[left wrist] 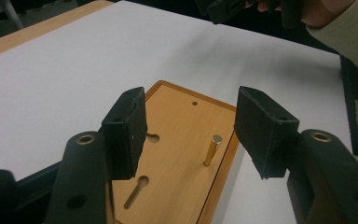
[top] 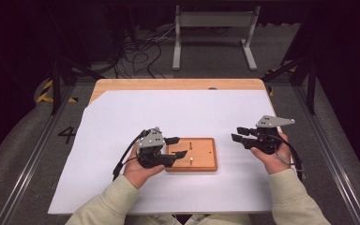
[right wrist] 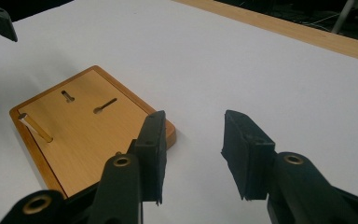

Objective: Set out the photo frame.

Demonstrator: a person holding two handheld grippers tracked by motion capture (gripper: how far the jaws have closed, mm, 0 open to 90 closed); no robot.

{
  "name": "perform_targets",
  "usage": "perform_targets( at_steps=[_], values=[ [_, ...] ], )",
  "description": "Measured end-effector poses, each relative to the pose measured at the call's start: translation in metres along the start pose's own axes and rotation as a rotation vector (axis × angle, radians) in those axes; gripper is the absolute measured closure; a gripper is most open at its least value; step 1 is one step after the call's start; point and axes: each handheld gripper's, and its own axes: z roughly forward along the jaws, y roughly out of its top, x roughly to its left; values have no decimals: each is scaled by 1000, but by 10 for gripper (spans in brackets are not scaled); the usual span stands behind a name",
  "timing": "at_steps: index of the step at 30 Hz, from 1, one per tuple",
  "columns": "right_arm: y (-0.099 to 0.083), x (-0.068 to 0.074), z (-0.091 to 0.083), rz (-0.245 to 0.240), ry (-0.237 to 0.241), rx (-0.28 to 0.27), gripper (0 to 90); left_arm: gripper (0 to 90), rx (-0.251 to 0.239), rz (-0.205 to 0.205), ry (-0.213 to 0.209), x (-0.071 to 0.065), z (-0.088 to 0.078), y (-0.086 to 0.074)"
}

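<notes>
Wood is the stuff of the task's thing: a flat rectangular honey-brown wooden board point(top: 191, 154) with slots and one upright brass peg point(top: 191, 161), lying just below the middle of the white sheet point(top: 122, 112) that covers the wooden table point(top: 168, 84). In the high view the left gripper point(top: 180, 147) sits at the board's nine o'clock edge with its jaws spread over that end, while the right gripper point(top: 238, 133) hangs well apart at three o'clock, jaws parted and empty. In the left gripper view the board point(left wrist: 177, 154) lies between the two black jaws, the peg point(left wrist: 212, 150) standing nearer the jaw at three o'clock; no pad touches anything. The step in hand looks like the approach to the peg or board end; the next move calls for centring the jaws on the peg and then pinching. In the right gripper view the board point(right wrist: 84, 140) lies at ten o'clock, and the peg point(right wrist: 35, 127) leans across it there.
</notes>
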Motion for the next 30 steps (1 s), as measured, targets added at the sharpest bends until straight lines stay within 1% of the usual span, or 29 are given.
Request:
perform_targets(
  at_steps=[2,3,4,5,6,7,9,11,12,13,14,16,17,18,20,22,27,28,30],
  values=[
    [0,0,0,2,4,1,600,445,-6,-4,2,-1,2,-1],
    [0,0,0,1,6,2,601,444,-12,-10,-17,-2,4,-3],
    [0,0,0,1,6,2,601,443,-12,-10,-17,-2,4,-3],
    [0,0,1,4,6,2,600,444,-40,-2,-30,-5,6,-6],
    [0,0,1,4,6,2,600,449,-40,-2,-30,-5,6,-6],
    [0,1,1,6,8,4,601,453,-44,-6,-41,-5,10,-9],
    [0,1,1,5,8,5,601,457,-46,-4,-40,-4,12,-11],
    [0,1,1,5,10,5,600,489,-24,-25,-39,-3,19,-17],
    [0,2,1,5,11,6,600,491,-24,-25,-39,-3,19,-17],
    [0,2,1,5,11,8,600,495,-3,-24,-42,-3,24,-20],
    [0,2,1,5,11,8,600,497,-3,-24,-42,-3,24,-20],
    [-1,1,1,5,10,12,599,500,-2,-9,-57,-5,28,-22],
    [-2,1,1,8,10,11,599,501,9,4,-64,-6,30,-23],
    [-2,1,1,10,10,9,599,501,20,2,-80,-6,32,-24],
    [-2,1,1,11,11,10,599,516,44,-7,-91,-5,35,-27],
    [-2,2,2,10,13,12,599,533,66,-8,-84,-6,39,-29],
    [-5,3,2,11,14,22,599,559,104,18,-52,-8,46,-31],
    [-5,3,2,11,13,23,599,564,111,18,-51,-7,48,-32],
    [-6,3,2,12,13,23,599,590,128,11,-62,-4,50,-34]
  ],
)
